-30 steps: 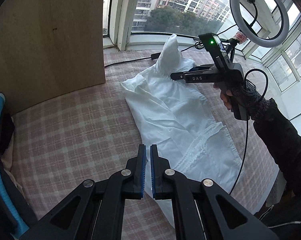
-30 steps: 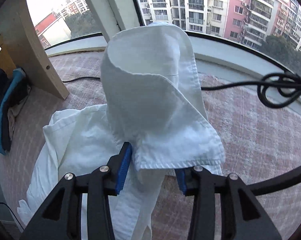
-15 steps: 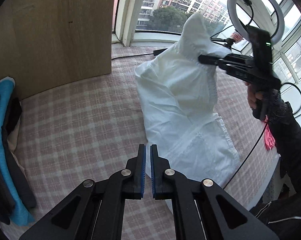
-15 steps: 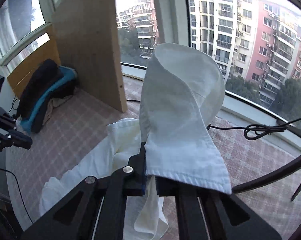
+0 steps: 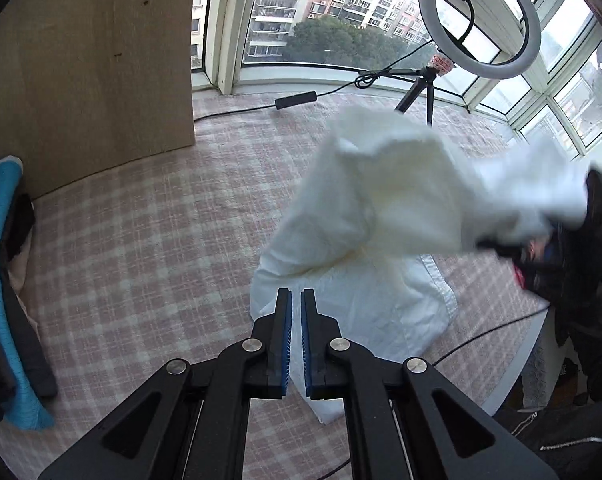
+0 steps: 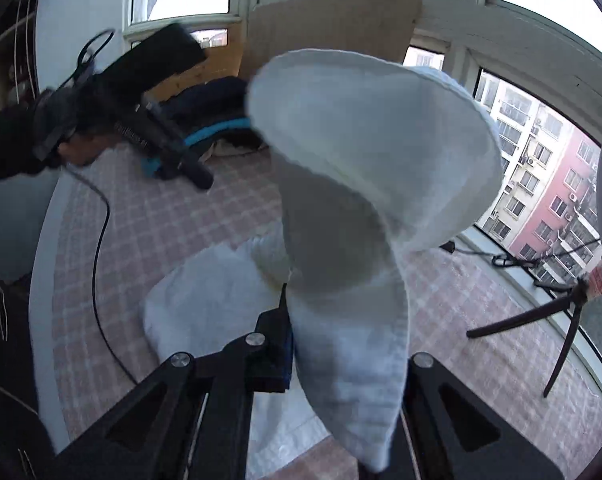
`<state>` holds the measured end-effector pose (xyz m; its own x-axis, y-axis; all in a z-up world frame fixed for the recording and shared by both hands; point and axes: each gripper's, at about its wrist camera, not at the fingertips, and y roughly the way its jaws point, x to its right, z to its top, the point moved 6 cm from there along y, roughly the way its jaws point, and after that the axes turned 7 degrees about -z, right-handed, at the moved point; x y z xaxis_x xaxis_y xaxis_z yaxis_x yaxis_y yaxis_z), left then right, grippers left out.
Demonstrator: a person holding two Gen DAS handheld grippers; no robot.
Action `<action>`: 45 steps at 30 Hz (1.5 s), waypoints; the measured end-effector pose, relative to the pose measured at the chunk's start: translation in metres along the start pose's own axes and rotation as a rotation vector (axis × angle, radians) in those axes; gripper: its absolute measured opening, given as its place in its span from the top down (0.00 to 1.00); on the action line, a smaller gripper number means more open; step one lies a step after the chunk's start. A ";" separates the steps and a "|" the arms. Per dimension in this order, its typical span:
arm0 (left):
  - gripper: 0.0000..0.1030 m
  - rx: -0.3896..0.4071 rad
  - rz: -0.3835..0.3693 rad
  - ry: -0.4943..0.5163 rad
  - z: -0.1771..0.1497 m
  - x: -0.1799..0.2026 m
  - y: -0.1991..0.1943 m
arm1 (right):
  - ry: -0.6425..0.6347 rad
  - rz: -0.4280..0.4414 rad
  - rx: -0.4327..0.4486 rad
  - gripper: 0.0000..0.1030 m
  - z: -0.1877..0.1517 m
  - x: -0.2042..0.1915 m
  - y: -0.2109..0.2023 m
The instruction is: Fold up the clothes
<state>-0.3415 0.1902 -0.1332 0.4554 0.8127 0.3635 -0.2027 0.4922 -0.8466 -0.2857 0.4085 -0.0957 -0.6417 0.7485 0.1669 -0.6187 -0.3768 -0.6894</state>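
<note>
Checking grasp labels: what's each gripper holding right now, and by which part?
Right gripper is shut on the white garment, pinching a hemmed edge of a lifted end. Left gripper is shut and holds nothing.

Black hand-held gripper (image 5: 295,300), blue pads (image 5: 287,340), silver screws

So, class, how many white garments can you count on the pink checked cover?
1: a white cotton garment, one end lifted by the right gripper, the rest lying on the pink checked cover. More may be hidden in the dark pile.
</note>
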 end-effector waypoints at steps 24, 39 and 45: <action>0.95 -0.488 -0.222 0.364 -0.056 0.043 0.100 | 0.217 -0.012 -0.161 0.93 -0.095 -0.016 -0.011; 0.95 -0.244 -0.101 0.330 -0.009 0.039 0.057 | 0.355 -0.095 -0.156 0.93 -0.080 0.014 -0.069; 0.94 -0.221 -0.096 0.192 -0.002 0.005 0.089 | 0.496 -0.109 -0.163 0.92 -0.061 0.041 -0.018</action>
<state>-0.3549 0.2378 -0.2076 0.6231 0.6818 0.3834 0.0333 0.4666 -0.8838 -0.2735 0.4788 -0.1196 -0.2623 0.9614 -0.0825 -0.5663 -0.2226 -0.7936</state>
